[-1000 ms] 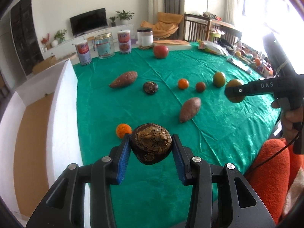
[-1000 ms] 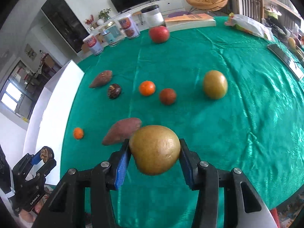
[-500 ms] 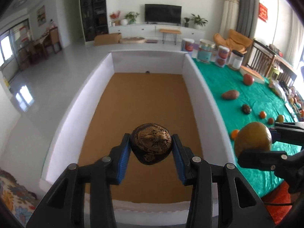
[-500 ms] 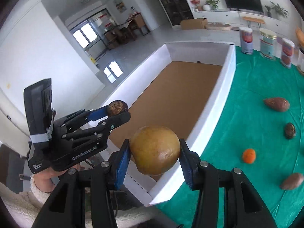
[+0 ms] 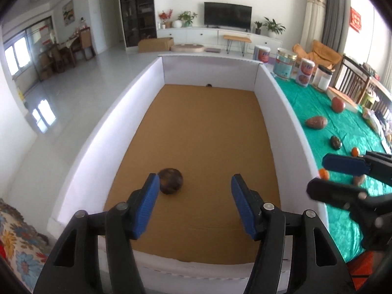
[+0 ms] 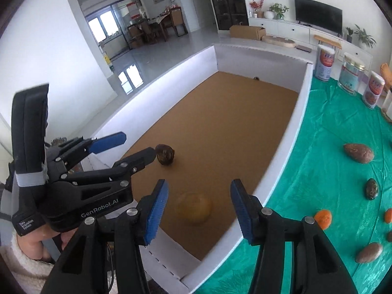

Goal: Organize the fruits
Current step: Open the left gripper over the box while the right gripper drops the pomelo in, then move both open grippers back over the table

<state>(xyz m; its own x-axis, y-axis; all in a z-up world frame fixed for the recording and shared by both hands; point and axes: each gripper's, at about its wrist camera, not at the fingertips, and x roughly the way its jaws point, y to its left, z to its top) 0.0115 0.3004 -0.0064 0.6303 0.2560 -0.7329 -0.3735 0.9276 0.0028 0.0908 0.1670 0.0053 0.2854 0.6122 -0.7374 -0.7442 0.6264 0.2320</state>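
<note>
Brown cardboard lines the floor of the white-walled box (image 5: 274,112), and two fruits lie on it. The dark fruit (image 5: 170,180) sits near the box's near end, just past the blue pad of the left gripper (image 5: 194,205), whose jaws stand wide apart with nothing between them. In the right wrist view the same dark fruit (image 6: 165,154) lies just beyond the tip of the left gripper (image 6: 137,147), close to it though I cannot tell if they touch. The yellow fruit (image 6: 194,208) lies on the cardboard close to the box's near right corner, seen between the spread jaws of the right gripper (image 6: 198,208), which grips nothing; the fruit looks blurred. From the left wrist view the right gripper (image 5: 328,174) reaches in from the right edge, above the box's right wall, its two fingers parted. Beside the box the green cloth (image 6: 318,147) covers the table, and fruit is scattered on it: two sweet potatoes (image 6: 359,153), another dark fruit (image 6: 372,188), and an orange (image 6: 323,218) near the box wall. Three tins (image 5: 284,63) stand at the cloth's far end, a red fruit (image 5: 338,104) near them.
</note>
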